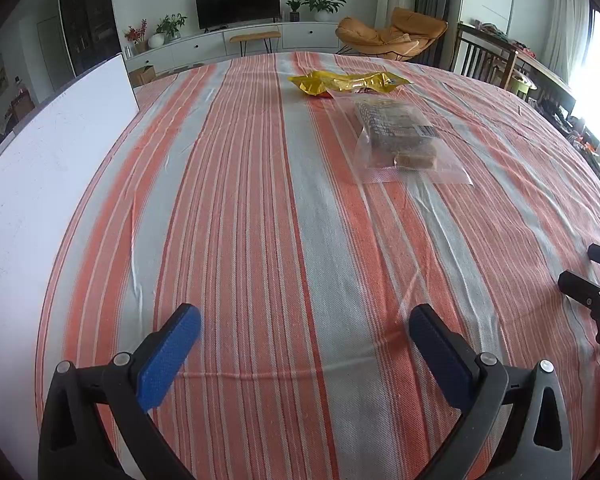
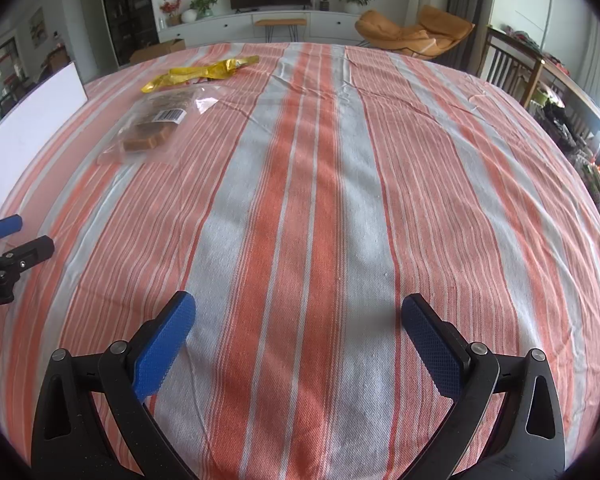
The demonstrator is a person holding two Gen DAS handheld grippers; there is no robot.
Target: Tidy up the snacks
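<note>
**A:** Nearest, left wrist view?

**B:** Left gripper (image 1: pixel 304 322) at the bottom of the frame, blue pads (image 1: pixel 168 356) spread wide, released, nothing between. Striped orange-and-grey tablecloth (image 1: pixel 260 220) underneath. Right gripper's dark tips just entering at the right edge, lower half.

**A:** Right wrist view, same zone?

**B:** Right gripper (image 2: pixel 298 312) at bottom centre, jaws fully apart, released, empty. Only cloth between the pads. Left gripper visible at the left edge, mid-height, apart from the snacks.

**A:** Snacks?

**B:** Clear vacuum pouch (image 1: pixel 404 140) holding brown blocks, flat on the cloth, upper right of centre in the left view; upper left in the right view (image 2: pixel 152 128). Barcode label on top. Yellow foil packet (image 1: pixel 344 83) just beyond, touching or overlapping the pouch's far edge; cannot tell which. Both well apart from either gripper.

**A:** Other items?

**B:** White board (image 1: pixel 40 184) upright along the left side of the frame. Beyond the table, at the top: television (image 1: pixel 238 2) on a white cabinet, potted plants, orange lounge chair (image 1: pixel 392 34) to the upper right.
</note>
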